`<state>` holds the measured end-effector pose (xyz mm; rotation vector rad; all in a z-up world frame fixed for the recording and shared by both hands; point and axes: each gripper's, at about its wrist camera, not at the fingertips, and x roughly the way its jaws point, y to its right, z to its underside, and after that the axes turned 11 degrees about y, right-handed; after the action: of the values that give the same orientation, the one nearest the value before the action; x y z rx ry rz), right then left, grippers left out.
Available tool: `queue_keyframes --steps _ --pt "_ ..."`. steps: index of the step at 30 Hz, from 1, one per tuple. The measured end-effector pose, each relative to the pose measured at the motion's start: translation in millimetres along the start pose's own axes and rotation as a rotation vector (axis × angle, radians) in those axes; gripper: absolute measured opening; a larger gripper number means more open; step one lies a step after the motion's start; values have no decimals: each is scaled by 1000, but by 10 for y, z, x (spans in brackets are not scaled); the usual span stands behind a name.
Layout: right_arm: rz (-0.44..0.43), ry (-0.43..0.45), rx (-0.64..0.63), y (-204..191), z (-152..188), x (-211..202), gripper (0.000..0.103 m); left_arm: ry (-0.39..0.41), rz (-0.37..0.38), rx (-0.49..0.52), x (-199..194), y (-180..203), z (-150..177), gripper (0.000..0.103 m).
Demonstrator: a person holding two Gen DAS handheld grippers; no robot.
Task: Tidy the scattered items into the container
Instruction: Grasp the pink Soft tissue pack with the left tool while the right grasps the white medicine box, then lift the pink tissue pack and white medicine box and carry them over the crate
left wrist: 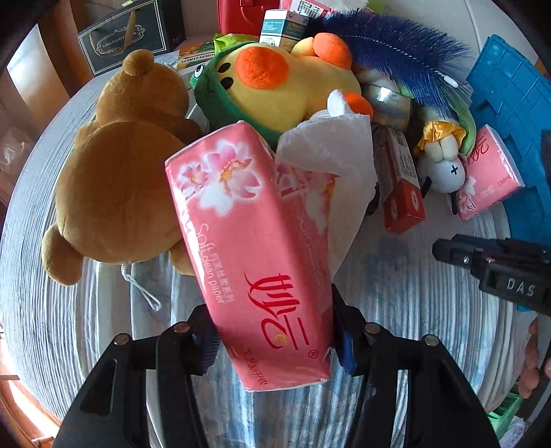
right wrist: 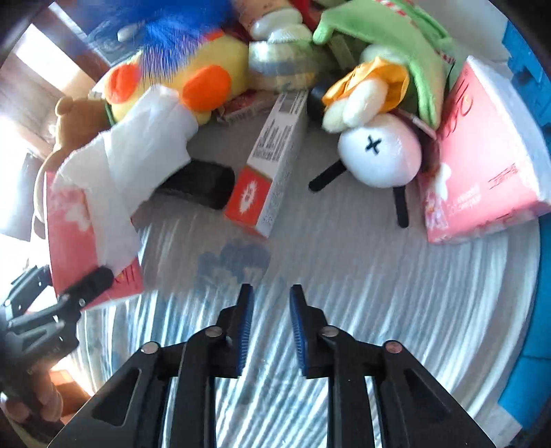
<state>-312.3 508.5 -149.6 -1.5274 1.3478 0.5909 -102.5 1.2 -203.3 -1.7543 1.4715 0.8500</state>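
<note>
pink tissue pack: pinched across its lower end by my left gripper, a white sheet trailing from its top, above the striped cloth. relative to the pack: brown bear just left, yellow duck plush behind, red-and-white box to the right. my right gripper stands spread and empty over the cloth.

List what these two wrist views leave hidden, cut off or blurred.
- Container: neither view clearly shows one.
- Brown plush bear: in the right wrist view, mostly behind the pink tissue pack.
- Blue bristly brush: blurred, cut by the top edge.
- Black cylinder: partly under loose white tissue.
</note>
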Motion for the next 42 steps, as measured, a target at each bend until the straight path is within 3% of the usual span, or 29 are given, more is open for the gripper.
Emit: queue_keyframes --steps 1,4,5,7,9,12,17,18,19,21,24,28,29,31,32,37,39,42 --pt "-2 30 16 -9 -81 -32 57 1 -2 -6 11 -6 -14 53" --pt "1 62 32 -82 -323 80 60 7 -10 -27 54 -35 -52 53" --pt "10 47 34 -107 -374 179 56 10 -16 -28 56 -38 -60 53" --pt "26 4 38 -154 -411 395 28 11 -24 -22 57 -42 -59 53" --pt "57 -15 25 -177 -367 482 25 10 -26 -17 48 -54 -37 53" --pt "55 -35 -21 -223 -171 386 23 5 -15 -17 12 -77 41 53" --pt "30 -127 -110 -219 431 138 24 -20 12 -7 -78 -50 234 53" --pt "22 -143 -110 -189 532 99 26 -22 10 1 -90 -37 268 53" --pt "19 -145 -105 -154 603 58 36 -21 0 9 -97 -36 292 56" --pt "35 -114 -100 -98 643 -36 51 -25 -20 15 -98 71 253 58" --pt "44 -46 -80 -76 522 -134 55 -39 -17 5 42 218 135 58" --pt "34 -9 -85 -194 349 -29 55 -2 -33 37 12 513 290 53" --pt "31 -12 -94 -232 324 42 54 2 -37 47 -17 533 312 52" --pt "58 -33 -127 -299 301 201 28 7 -43 53 -47 611 364 50" --pt "81 -30 -143 -333 295 220 23 13 -41 51 -81 608 375 49" --pt "69 76 -203 -491 303 -239 23 86 -57 36 -372 600 378 49" --pt "76 136 -132 -513 295 -448 23 128 -60 21 -515 631 336 49" --pt "58 184 -136 -444 316 -727 23 204 -78 27 -784 702 239 49"
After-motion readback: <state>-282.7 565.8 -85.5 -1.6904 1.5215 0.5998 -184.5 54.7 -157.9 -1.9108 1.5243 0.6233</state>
